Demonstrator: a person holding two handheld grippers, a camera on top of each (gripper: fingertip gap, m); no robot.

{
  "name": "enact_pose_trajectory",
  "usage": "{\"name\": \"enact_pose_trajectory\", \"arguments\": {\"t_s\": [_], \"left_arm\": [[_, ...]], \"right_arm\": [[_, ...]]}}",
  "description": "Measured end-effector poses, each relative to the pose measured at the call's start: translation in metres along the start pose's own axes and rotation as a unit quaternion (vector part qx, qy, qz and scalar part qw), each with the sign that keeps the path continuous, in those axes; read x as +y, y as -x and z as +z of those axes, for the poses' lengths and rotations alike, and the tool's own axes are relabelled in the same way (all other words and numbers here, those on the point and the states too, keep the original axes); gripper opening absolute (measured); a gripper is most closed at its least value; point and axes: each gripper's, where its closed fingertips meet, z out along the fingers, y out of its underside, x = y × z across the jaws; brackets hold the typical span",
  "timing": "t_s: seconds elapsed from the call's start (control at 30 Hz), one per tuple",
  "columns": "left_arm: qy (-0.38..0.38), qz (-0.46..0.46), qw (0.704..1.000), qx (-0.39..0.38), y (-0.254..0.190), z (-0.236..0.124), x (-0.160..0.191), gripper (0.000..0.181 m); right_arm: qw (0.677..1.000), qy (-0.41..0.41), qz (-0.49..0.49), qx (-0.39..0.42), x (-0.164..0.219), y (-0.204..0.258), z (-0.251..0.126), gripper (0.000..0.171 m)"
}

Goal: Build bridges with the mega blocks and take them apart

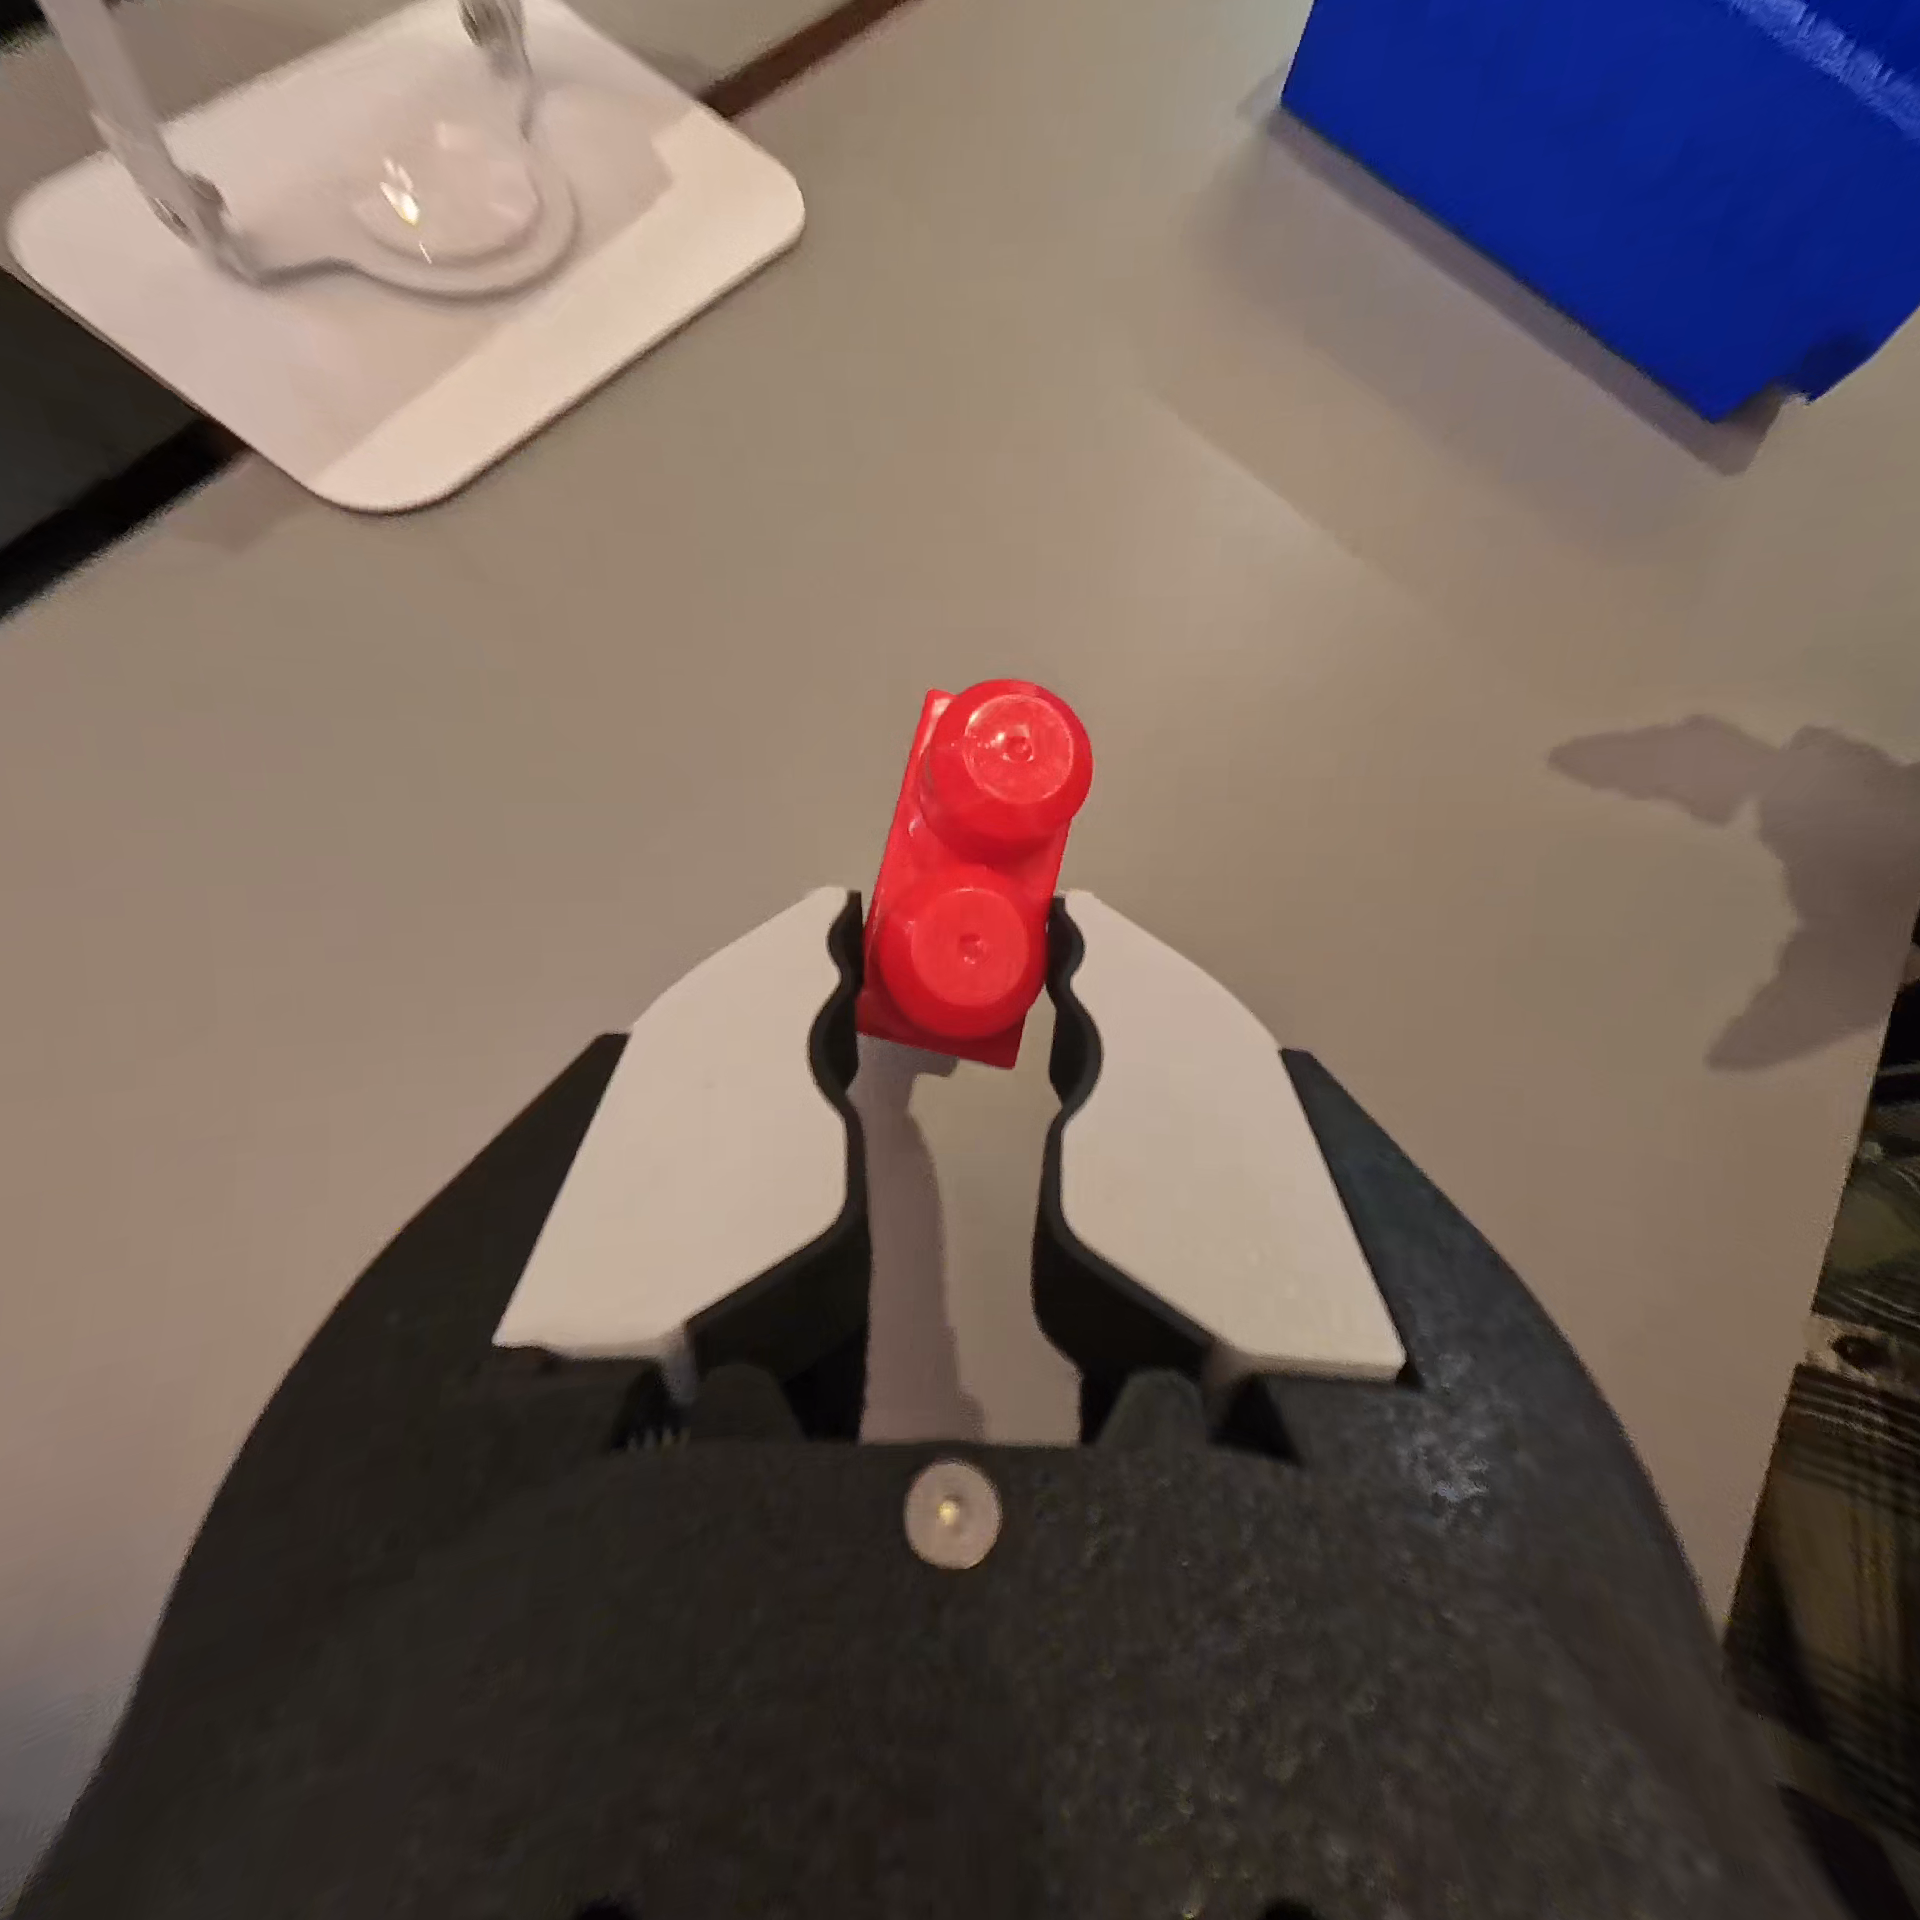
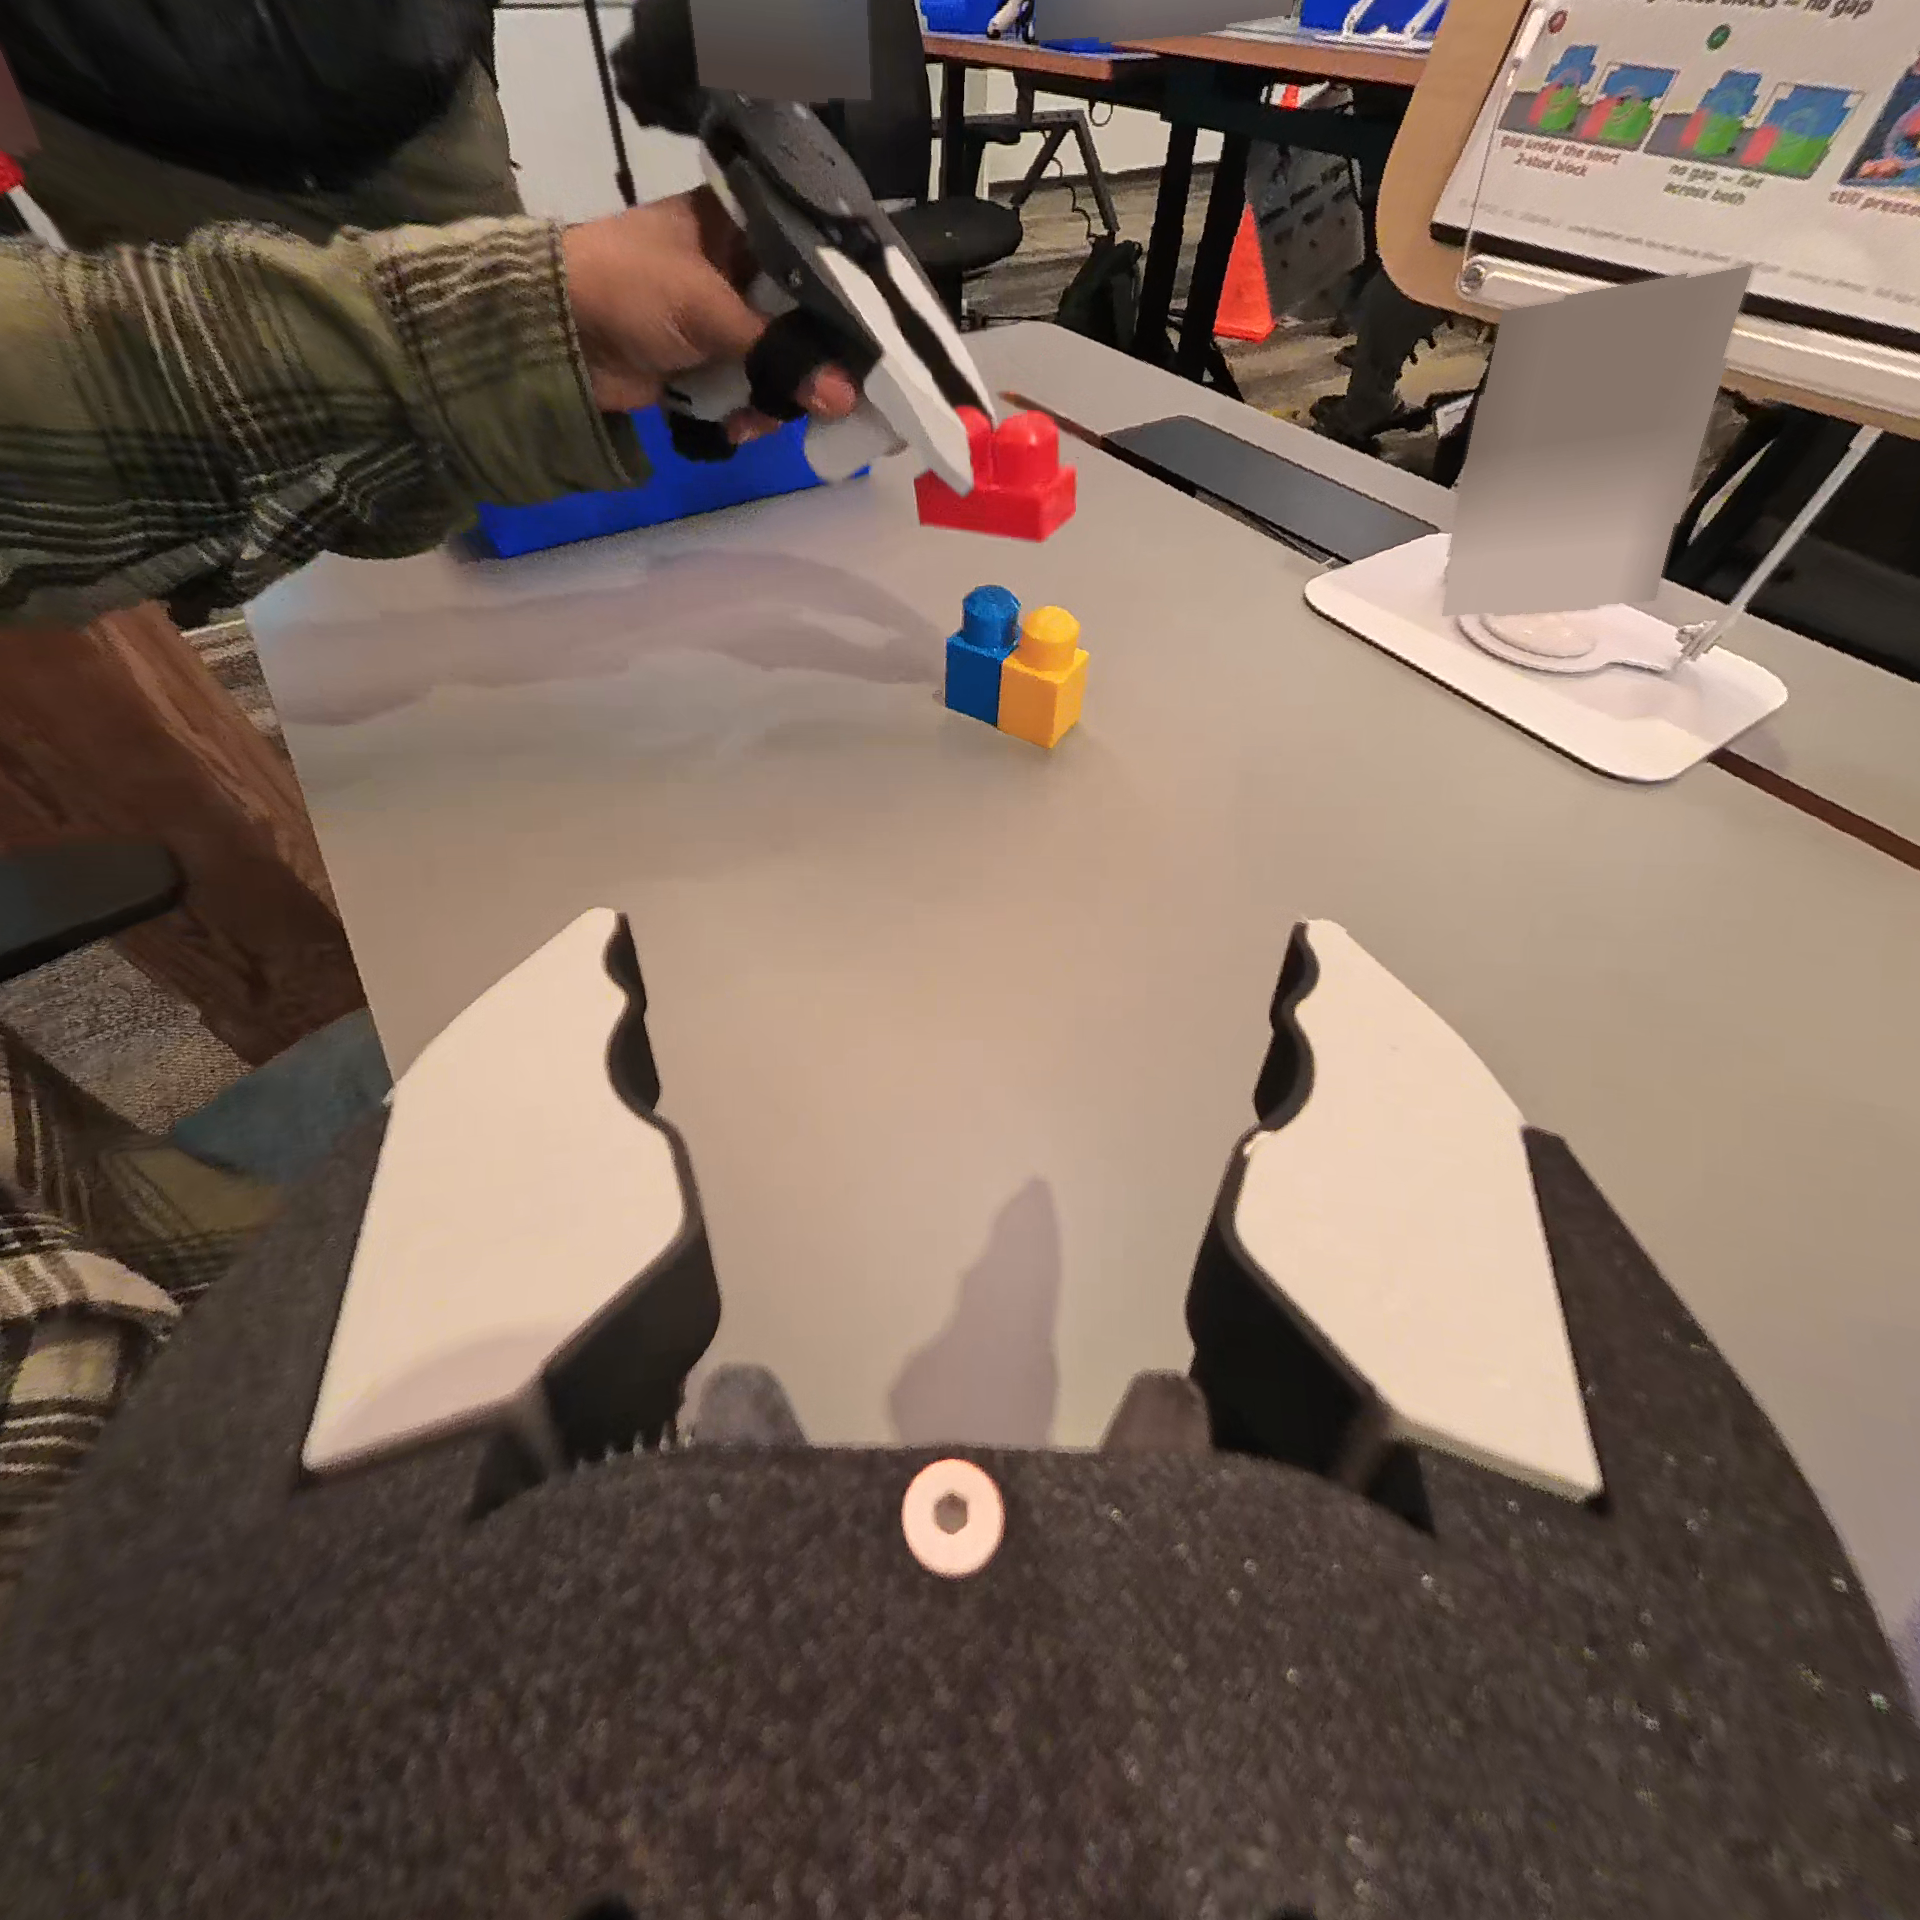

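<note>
The grey tabletop (image 2: 1351, 935) carries everything. At its far left in the right wrist view lies a blue bin (image 2: 644, 499), partly hidden by a sleeve; what it holds cannot be seen. The same bin fills the far right corner of the left wrist view (image 1: 1621, 177), again with its inside out of sight. On the right side of the tabletop stands one white stand (image 2: 1558, 665) with a flat base, seen also at the far left of the left wrist view (image 1: 416, 312). A dark flat slab (image 2: 1257, 478) lies beyond it.

There are two tools. The right tool (image 2: 956, 1018) hangs over the near tabletop with its fingers spread wide and nothing between them. The left tool (image 1: 956, 956) is pinching one red block (image 1: 971, 873) by its near end, studs facing the camera; in the right wrist view that tool (image 2: 961, 457) holds the red block (image 2: 1008, 488) in the air, above and just beyond the other blocks.

There are three blocks: the red one with two studs, and a blue block (image 2: 979, 660) and a yellow block (image 2: 1047, 681), single-studded, standing touching side by side mid-tabletop, blue on the left.
</note>
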Motion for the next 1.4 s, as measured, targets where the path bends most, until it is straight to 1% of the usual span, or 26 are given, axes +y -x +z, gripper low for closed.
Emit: {"name": "enact_pose_trajectory", "arguments": {"t_s": [0.07,0.23,0.37,0.43,0.6,0.77,0.93,1.23,1.4], "left_arm": [[0.028,-0.007,1.0,0.004,-0.002,0.007,0.002,0.033],[0.054,-0.038,0.997,0.028,-0.01,0.019,-0.006,0.033],[0.08,-0.038,0.996,0.011,-0.005,0.029,0.002,0.033],[0.082,-0.037,0.996,0.0,-0.001,0.031,0.004,0.033],[0.084,-0.044,0.995,0.011,-0.006,0.038,0.007,0.033],[0.091,-0.034,0.995,-0.003,-0.002,0.04,0.013,0.033],[0.102,-0.029,0.994,0.002,-0.001,0.043,0.02,0.033],[0.075,-0.024,0.997,0.009,0.002,0.047,0.021,0.033],[0.107,-0.016,0.994,-0.003,0.002,0.048,0.024,0.033]], "right_arm": [[1.0,-0.004,0.003,0.003,0.001,-0.002,-0.003,0.113],[1.0,-0.007,0.009,0.005,0.005,-0.006,-0.006,0.113],[1.0,-0.006,0.013,0.007,0.009,-0.009,-0.009,0.113],[1.0,-0.007,0.016,0.008,0.009,-0.011,-0.011,0.113],[1.0,-0.003,0.014,0.008,0.01,-0.012,-0.011,0.113],[1.0,-0.003,0.013,0.006,0.009,-0.01,-0.009,0.113],[1.0,0.001,0.01,0.007,0.009,-0.01,-0.009,0.113],[1.0,0.004,0.006,0.009,0.006,-0.007,-0.009,0.113],[1.0,0.009,0.002,0.006,0.005,-0.005,-0.005,0.113]]}}
